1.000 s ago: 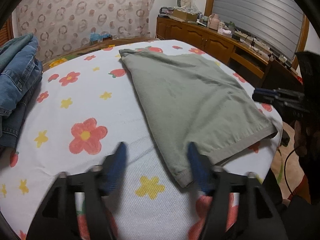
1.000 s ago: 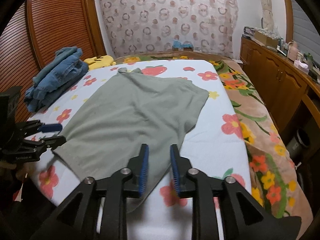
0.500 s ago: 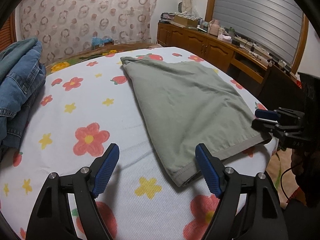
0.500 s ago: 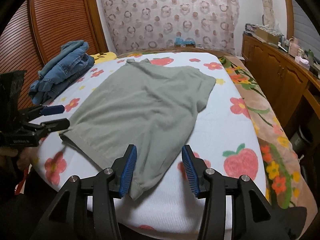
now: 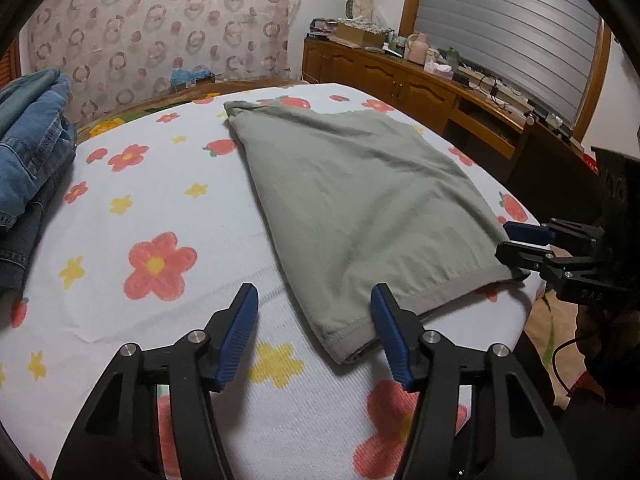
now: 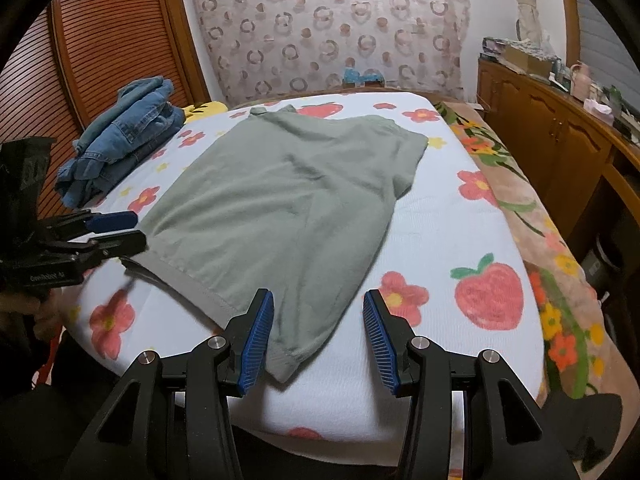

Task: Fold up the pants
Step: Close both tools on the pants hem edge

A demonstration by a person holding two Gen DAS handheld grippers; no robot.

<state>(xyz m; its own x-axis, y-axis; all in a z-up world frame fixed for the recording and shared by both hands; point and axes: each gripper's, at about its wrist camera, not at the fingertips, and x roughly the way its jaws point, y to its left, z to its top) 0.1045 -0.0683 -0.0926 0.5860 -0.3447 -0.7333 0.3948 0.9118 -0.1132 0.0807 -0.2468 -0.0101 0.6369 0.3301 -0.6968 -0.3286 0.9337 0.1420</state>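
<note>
Partial white lettering is printed on the body of the left tongs [image 6: 120, 232] as caught at the left edge of the right wrist view, but it is too blurred to be read with certainty; on the right tongs [image 5: 516, 242], seen at the right edge of the left wrist view, only a few faint digits are visible. The grey-green pants [image 5: 360, 204] are laid flat on the bed [image 5: 180, 208], whose white cover is printed with red flowers, yellow stars and strawberries. Far to the left of the left tongs, a pile of blue denim [image 5: 32, 160] is stacked. The left tongs are held spread, having just been closing, with one hem corner of the pants between the blue pads and nearest the right-hand pad; no pinch on the cloth is seen. The right tongs are likewise spread, the other hem corner lying between their pads, close to the left-hand one, unpinched. The pants appear folded lengthwise, lightly creased, with a stitched hem band at the near end and the waist at the far end. Beyond the right tongs a wooden cabinet [image 6: 560, 128] is lined with clutter.
</note>
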